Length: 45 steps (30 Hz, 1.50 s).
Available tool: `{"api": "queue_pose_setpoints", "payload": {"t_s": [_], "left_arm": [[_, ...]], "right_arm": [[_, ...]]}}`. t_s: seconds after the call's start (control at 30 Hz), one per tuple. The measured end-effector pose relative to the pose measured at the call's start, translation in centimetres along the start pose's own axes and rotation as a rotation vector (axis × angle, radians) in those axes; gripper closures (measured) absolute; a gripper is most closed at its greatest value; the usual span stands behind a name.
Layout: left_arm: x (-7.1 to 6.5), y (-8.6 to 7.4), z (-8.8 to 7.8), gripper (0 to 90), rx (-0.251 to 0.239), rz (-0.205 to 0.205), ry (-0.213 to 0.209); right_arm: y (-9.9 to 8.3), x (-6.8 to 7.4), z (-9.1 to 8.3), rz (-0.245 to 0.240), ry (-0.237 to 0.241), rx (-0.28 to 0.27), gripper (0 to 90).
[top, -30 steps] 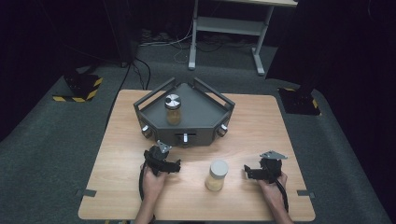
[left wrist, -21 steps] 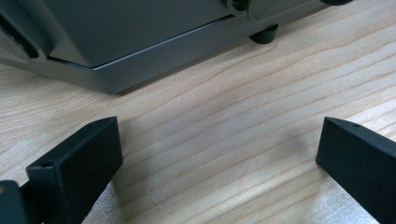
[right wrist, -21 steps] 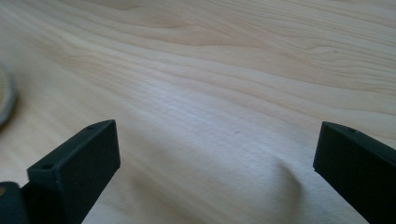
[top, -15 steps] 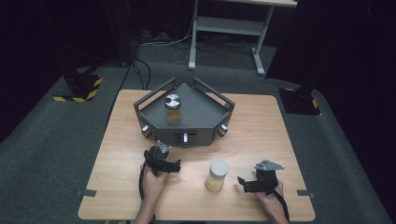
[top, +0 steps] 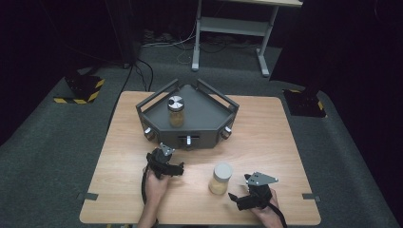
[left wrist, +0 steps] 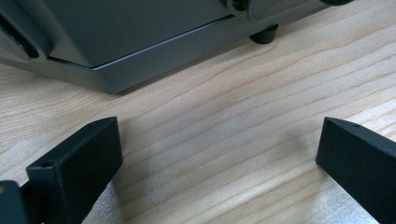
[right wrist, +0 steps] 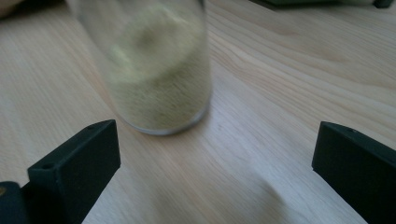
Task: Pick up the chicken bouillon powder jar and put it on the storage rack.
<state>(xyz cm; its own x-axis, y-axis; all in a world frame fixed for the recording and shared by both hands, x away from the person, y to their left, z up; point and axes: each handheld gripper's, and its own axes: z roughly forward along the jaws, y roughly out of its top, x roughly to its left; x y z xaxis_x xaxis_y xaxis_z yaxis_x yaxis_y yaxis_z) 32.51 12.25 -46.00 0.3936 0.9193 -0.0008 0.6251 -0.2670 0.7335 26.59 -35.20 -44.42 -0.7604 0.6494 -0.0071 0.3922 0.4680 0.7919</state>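
Observation:
A glass jar of tan powder with a pale lid (top: 220,178) stands upright on the wooden table (top: 266,128), near its front. My right gripper (top: 236,198) sits just right of and nearer than that jar, open, jaws pointing toward it; in the right gripper view the jar (right wrist: 156,70) stands a little beyond the wide-apart jaws. A second jar with a silver lid (top: 175,111) stands on the dark grey tray (top: 209,121). My left gripper (top: 177,168) rests open in front of the tray, with bare wood between its jaws and the tray wall (left wrist: 121,32) beyond.
The tray has raised rails and round knobs (top: 188,140) on its front faces. A cable (top: 142,183) trails from the left gripper along the forearm. Beyond the table stand a white desk frame (top: 233,33) and yellow-black striped floor blocks (top: 81,90).
My right gripper has moved toward the front edge and to the left, closer to the pale-lidded jar, turning its jaws toward it. The left gripper and both jars stayed put.

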Motion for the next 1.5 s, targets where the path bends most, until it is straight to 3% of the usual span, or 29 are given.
{"api": "queue_pose_setpoints", "payload": {"t_s": [0.5,1.03,1.5], "left_arm": [[0.0,0.0,0.0,0.4,0.001,0.001,0.0],[0.0,0.0,0.0,0.4,0.001,0.001,0.0],[0.0,0.0,0.0,0.4,0.001,0.001,-0.001]], "right_arm": [[2.3,1.5,1.3,-0.066,0.05,-0.057,0.9],[4.0,1.9,2.6,-0.069,0.058,-0.103,4.6],[4.4,2.1,3.3,-0.063,0.041,-0.121,12.3]]}}
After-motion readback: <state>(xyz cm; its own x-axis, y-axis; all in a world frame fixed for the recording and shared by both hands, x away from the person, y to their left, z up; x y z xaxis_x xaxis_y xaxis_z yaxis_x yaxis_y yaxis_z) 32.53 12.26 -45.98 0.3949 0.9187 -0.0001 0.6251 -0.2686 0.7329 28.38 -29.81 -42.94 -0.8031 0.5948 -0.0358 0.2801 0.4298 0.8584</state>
